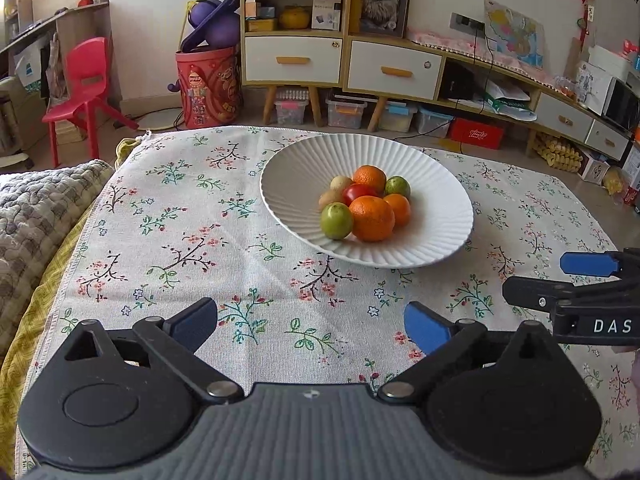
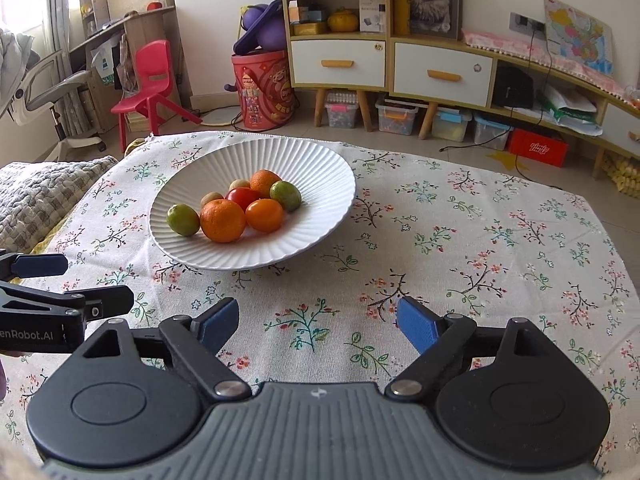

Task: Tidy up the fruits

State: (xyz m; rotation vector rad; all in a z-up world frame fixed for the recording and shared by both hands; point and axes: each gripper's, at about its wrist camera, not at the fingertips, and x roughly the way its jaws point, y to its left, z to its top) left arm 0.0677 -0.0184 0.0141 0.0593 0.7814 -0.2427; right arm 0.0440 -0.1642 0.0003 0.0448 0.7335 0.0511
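Observation:
A white ribbed bowl [image 1: 436, 196] [image 2: 320, 168] stands on the floral tablecloth and holds several fruits: oranges [image 1: 372, 218] [image 2: 222, 220], green fruits [image 1: 337, 221] [image 2: 183, 220], a red tomato [image 1: 359, 192] [image 2: 242, 197] and pale brown fruits [image 1: 341, 184]. My left gripper [image 1: 312, 326] is open and empty, hovering over the cloth short of the bowl. My right gripper [image 2: 316, 322] is open and empty, also short of the bowl, to its right. Each gripper shows at the edge of the other's view [image 1: 576, 280] [image 2: 56, 284].
The floral tablecloth [image 1: 200, 240] [image 2: 480, 240] covers the table. A grey quilted blanket [image 1: 36, 208] [image 2: 36, 192] lies off its left edge. A red chair [image 1: 82, 88], a red bin [image 1: 208, 84] and cabinets [image 1: 340, 60] stand beyond the table.

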